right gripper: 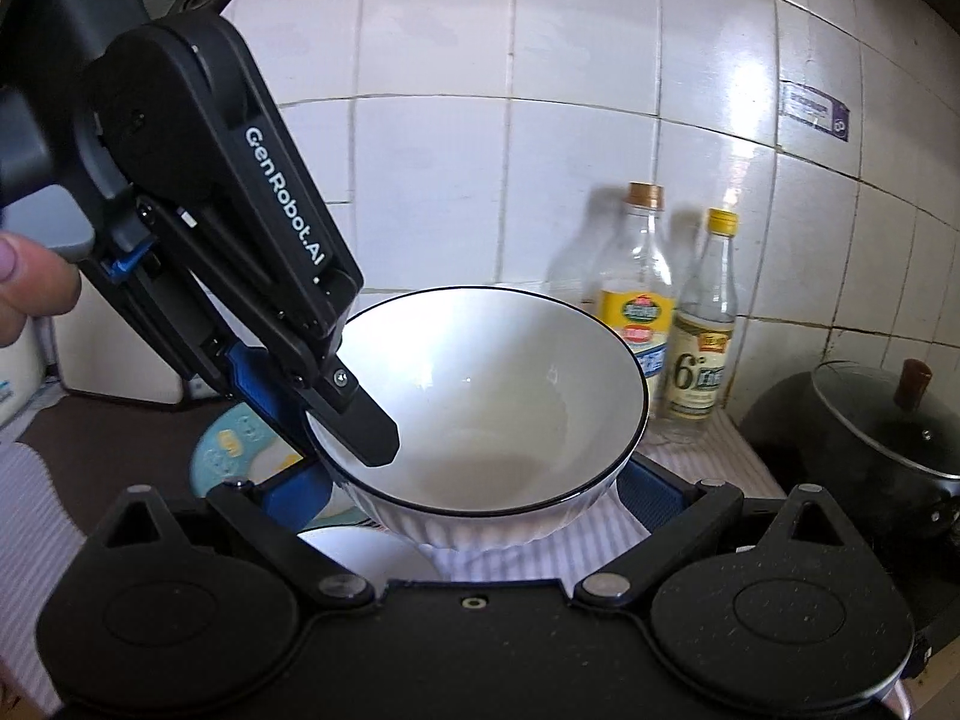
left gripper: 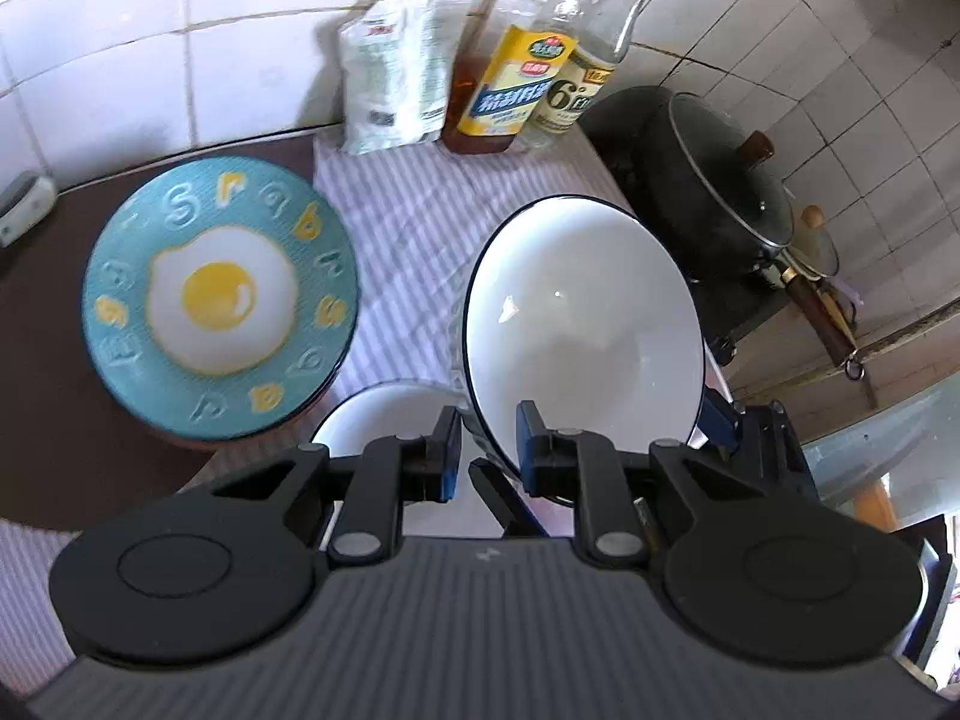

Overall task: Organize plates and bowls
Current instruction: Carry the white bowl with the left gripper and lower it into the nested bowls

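Observation:
A large white bowl with a dark rim (left gripper: 579, 336) (right gripper: 492, 396) is held tilted above the striped cloth. My left gripper (left gripper: 489, 441) is shut on its near-left rim, one finger inside and one outside; it also shows in the right wrist view (right gripper: 345, 420). My right gripper (right gripper: 474, 498) has its jaws wide on either side of the bowl's body, with the blue pads at the bowl's sides. A teal plate with a fried-egg design (left gripper: 219, 300) lies on a brown mat at the left. A smaller white bowl (left gripper: 384, 414) (right gripper: 366, 552) sits below the big one.
A white packet (left gripper: 396, 72) and two bottles (left gripper: 522, 60) (right gripper: 699, 330) stand against the tiled wall. A black lidded pot (left gripper: 714, 180) (right gripper: 870, 444) sits on the stove at the right. The striped cloth (left gripper: 414, 204) covers the counter.

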`<state>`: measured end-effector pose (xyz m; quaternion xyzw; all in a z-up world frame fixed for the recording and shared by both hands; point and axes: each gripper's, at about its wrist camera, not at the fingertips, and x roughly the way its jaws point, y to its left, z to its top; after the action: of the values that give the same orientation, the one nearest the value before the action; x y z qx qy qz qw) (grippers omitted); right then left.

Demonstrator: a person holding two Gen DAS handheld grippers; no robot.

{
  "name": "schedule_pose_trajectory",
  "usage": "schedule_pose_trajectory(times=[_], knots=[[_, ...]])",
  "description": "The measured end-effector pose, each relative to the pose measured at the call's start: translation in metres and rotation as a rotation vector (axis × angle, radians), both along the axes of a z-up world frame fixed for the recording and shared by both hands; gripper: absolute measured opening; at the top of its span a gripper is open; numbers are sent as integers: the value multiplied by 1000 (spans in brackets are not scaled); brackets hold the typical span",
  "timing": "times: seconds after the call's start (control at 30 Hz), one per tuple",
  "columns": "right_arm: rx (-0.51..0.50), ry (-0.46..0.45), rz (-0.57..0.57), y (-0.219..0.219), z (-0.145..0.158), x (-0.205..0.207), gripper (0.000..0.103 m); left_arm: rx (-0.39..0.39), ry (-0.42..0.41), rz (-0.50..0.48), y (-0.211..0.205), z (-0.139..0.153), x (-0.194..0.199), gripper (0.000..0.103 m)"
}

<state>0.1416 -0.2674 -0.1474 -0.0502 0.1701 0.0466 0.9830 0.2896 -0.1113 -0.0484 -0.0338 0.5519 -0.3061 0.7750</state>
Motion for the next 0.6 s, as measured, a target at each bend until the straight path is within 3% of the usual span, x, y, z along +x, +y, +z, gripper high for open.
schedule_pose_trajectory(times=[0.17, 0.6], knots=[[15, 14, 25, 16, -5, -11, 103, 35, 5, 12, 17, -6, -10, 17], [29, 131, 72, 37, -40, -14, 103, 74, 152, 58, 42, -55, -5, 17]])
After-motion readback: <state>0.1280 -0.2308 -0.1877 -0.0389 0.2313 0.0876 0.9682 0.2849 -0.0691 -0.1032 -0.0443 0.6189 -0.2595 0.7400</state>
